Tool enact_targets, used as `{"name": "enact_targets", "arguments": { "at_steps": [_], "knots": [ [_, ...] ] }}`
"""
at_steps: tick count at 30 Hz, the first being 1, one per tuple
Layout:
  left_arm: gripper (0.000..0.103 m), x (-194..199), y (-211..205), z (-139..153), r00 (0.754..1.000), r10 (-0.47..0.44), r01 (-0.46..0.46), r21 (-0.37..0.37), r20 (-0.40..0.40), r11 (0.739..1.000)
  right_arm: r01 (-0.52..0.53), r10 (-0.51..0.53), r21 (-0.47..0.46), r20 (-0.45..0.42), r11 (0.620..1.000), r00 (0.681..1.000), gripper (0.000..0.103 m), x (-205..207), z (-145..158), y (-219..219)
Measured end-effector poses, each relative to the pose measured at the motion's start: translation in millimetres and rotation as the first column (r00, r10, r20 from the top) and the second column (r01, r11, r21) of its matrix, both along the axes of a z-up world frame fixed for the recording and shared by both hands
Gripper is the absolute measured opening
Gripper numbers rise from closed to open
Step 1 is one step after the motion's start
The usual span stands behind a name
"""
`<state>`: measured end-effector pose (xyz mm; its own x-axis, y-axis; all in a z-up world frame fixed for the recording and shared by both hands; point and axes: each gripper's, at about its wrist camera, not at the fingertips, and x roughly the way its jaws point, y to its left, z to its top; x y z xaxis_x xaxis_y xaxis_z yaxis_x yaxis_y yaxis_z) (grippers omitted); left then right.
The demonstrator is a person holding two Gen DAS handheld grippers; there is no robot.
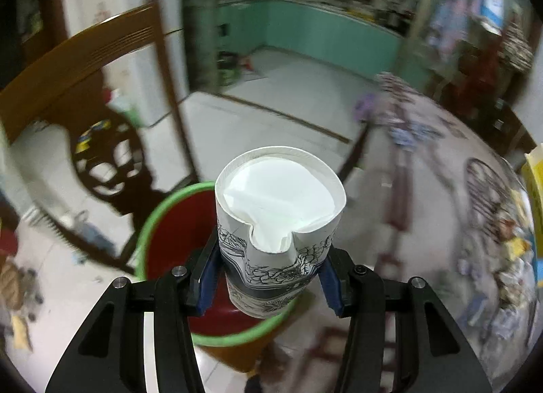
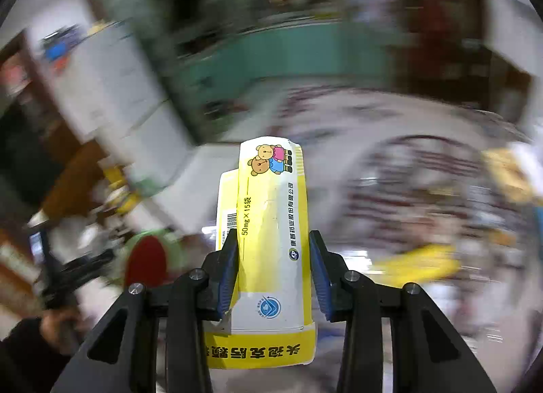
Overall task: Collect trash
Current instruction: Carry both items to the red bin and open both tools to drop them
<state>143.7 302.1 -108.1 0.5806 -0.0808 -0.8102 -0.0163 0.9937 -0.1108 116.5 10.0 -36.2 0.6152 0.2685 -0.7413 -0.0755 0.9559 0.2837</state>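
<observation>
Right now the left tool (image 1: pixel 271 277) grips a dented paper cup (image 1: pixel 278 220) directly above the red bin (image 1: pixel 176 240), so it should spread its jaws only while centred over the opening. Meanwhile, the right tool (image 2: pixel 271 270) clamps a yellow medicine box (image 2: pixel 268 240); the bin (image 2: pixel 149 257) sits off to its left, so carry it across before letting go.

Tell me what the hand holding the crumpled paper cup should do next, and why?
Probably open the left gripper and let go. It is shut on the crushed white paper cup with black drawings, stuffed with white tissue, and the red bin with a green rim sits right beneath it, mouth open, so the cup should likely fall inside.
</observation>
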Motion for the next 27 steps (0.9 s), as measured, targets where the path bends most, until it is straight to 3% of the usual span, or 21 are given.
{"name": "enact_targets", "arguments": {
  "at_steps": [2, 6, 12, 17, 22, 25, 27],
  "knots": [
    [0.049, 1.7, 19.9, -8.8, 0.999, 0.046, -0.046, 0.004, -0.019, 0.999, -0.114, 0.114, 0.003, -0.031, 0.993, 0.993, 0.038, 19.6, -17.7, 57.1],
    [0.049, 5.3, 44.5, -27.4, 0.993, 0.097, -0.097, 0.007, -0.065, 0.995, -0.304, 0.308, 0.053, -0.14, 0.951, 0.941, 0.038, 58.6, -67.3, 160.5],
    [0.049, 8.2, 64.5, -46.9, 0.985, 0.127, -0.129, -0.012, -0.119, 0.992, -0.399, 0.391, 0.014, -0.227, 0.917, 0.892, 0.039, 88.6, -110.3, 238.8],
    [0.05, 12.1, 73.9, -50.1, 0.985, 0.112, -0.116, -0.02, -0.13, 0.993, -0.395, 0.386, 0.011, -0.241, 0.919, 0.89, 0.041, 104.8, -124.5, 252.5],
    [0.072, 15.4, 78.7, -47.4, 0.986, 0.125, -0.129, -0.029, -0.106, 0.991, -0.363, 0.36, 0.031, -0.233, 0.931, 0.903, 0.042, 112.5, -131.8, 237.1],
    [0.076, 16.8, 77.7, -45.0, 0.986, 0.135, -0.137, -0.02, -0.097, 0.99, -0.354, 0.353, 0.037, -0.222, 0.935, 0.909, 0.053, 111.5, -131.2, 231.6],
    [0.076, 17.1, 76.1, -42.6, 0.987, 0.135, -0.137, -0.02, -0.092, 0.99, -0.342, 0.34, 0.031, -0.212, 0.939, 0.916, 0.053, 109.1, -127.5, 227.1]
  ]
}}
